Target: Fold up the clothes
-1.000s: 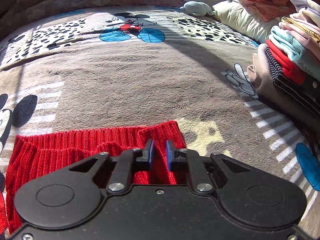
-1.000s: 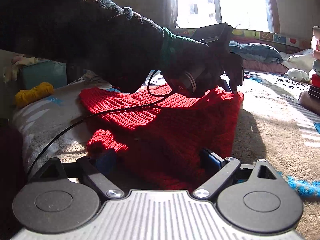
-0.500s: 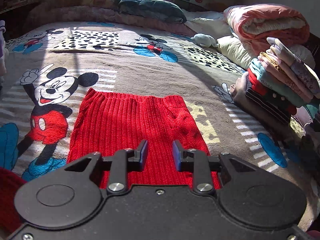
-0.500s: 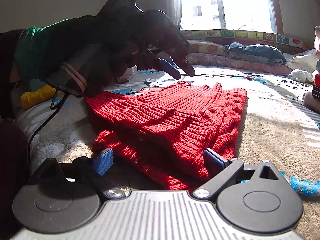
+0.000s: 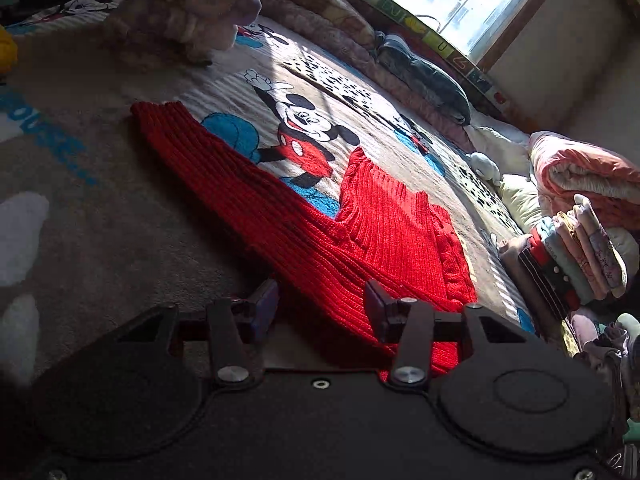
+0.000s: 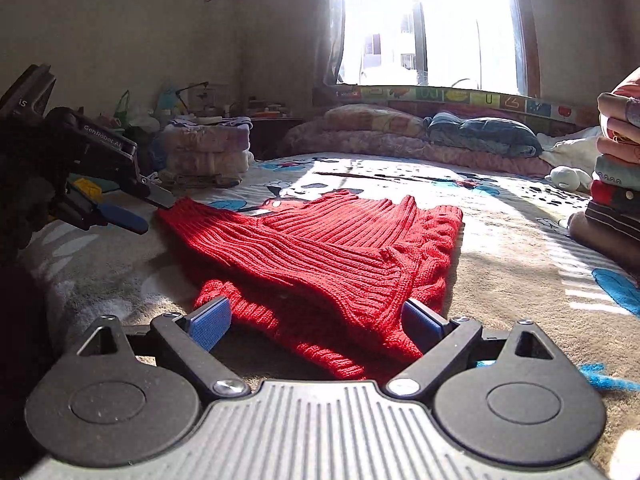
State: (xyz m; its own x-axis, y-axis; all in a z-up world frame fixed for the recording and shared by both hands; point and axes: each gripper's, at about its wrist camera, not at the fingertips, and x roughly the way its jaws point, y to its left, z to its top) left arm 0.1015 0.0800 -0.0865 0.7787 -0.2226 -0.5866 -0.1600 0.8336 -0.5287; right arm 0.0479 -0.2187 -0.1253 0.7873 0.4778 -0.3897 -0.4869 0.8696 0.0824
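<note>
Left wrist view: the left gripper (image 5: 322, 310) hangs low with its jaws spread wide, gripping nothing, the red knit sweater (image 5: 360, 232) lying flat on the cartoon-print blanket (image 5: 100, 208) just ahead, one sleeve stretched toward the far left. A stack of folded clothes (image 5: 568, 264) sits by the blanket's right edge. Right wrist view: the right gripper (image 6: 316, 322) is wide open too, its blue pads flanking the sweater's near edge without closing on it.

White lettering "GenRobot.AI" runs along the black left gripper (image 6: 132, 204). Blue letters "OUSE" show on the blanket (image 5: 120, 240). The windowsill strip (image 6: 460, 94) bears "U" and "Z".
</note>
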